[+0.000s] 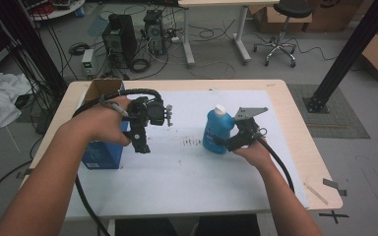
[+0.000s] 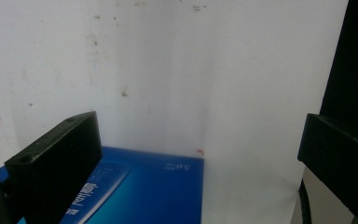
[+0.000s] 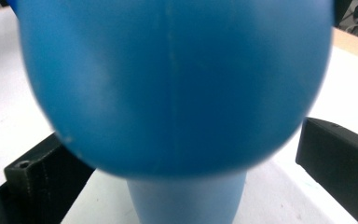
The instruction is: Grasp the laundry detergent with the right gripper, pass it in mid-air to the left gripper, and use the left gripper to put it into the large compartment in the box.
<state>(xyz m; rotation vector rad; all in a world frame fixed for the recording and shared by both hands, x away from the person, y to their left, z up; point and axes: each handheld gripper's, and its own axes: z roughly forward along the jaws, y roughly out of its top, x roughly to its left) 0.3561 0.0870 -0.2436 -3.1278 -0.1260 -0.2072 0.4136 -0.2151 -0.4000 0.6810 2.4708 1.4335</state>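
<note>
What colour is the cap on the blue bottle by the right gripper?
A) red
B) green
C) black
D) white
D. In the high view the blue bottle stands upright on the white mat with a white cap on top, and the right gripper is at its side.
</note>
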